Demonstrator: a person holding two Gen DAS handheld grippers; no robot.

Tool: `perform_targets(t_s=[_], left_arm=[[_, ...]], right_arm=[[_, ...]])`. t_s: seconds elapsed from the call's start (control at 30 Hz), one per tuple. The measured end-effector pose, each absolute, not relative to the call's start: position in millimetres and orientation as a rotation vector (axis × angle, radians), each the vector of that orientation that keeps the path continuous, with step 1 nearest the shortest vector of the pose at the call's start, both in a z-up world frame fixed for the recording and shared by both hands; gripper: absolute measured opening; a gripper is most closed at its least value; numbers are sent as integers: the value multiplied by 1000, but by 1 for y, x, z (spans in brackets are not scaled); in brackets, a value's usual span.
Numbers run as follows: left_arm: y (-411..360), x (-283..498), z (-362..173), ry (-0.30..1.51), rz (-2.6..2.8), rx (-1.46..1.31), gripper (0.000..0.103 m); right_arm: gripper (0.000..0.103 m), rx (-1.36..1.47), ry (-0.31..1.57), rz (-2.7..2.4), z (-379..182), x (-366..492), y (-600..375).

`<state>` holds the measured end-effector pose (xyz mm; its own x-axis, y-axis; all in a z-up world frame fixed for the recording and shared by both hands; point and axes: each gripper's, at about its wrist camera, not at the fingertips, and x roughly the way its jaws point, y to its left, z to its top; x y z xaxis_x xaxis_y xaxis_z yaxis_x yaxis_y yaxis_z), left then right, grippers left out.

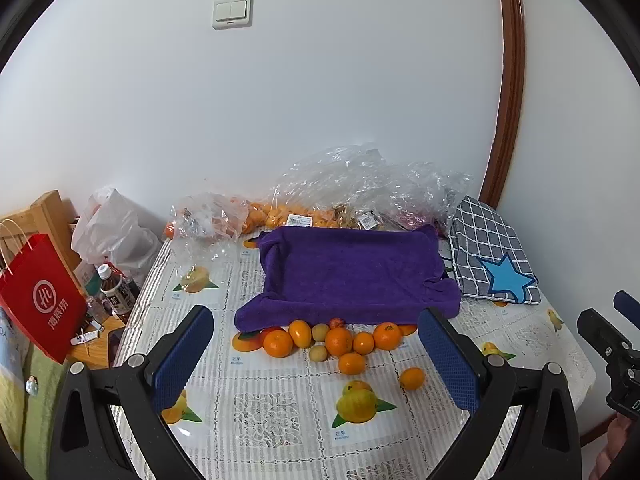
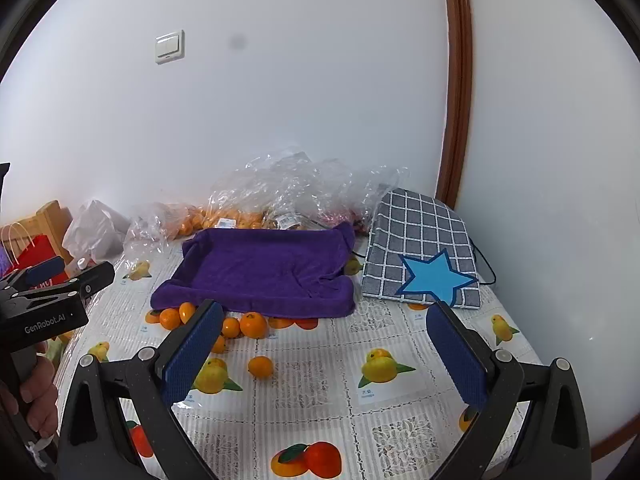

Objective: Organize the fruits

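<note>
Several oranges (image 1: 338, 341) and two small green-brown fruits (image 1: 319, 353) lie in a cluster on the table, just in front of a purple towel-lined tray (image 1: 348, 276). One orange (image 1: 412, 378) lies apart to the right; it also shows in the right wrist view (image 2: 260, 367). My left gripper (image 1: 316, 344) is open and empty, held above the table in front of the cluster. My right gripper (image 2: 324, 340) is open and empty, to the right of the fruit (image 2: 253, 325). The tray (image 2: 260, 270) looks empty.
Clear plastic bags (image 1: 360, 188) with more oranges lie against the wall behind the tray. A grey checked cloth with a blue star (image 1: 492, 260) lies at the right. A red paper bag (image 1: 40, 300), bottles (image 1: 116, 288) and a white bag stand off the table's left edge.
</note>
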<state>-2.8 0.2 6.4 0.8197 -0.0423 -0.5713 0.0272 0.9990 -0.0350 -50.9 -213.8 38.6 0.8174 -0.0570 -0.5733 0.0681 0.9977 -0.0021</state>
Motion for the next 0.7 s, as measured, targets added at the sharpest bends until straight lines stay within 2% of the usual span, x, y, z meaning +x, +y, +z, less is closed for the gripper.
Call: perform_targets(t_s=[0.7], left_arm=[[-1,-7,0,604,-48,-29,103]], right_arm=[[100,16,605,-72,36,-53,-210]])
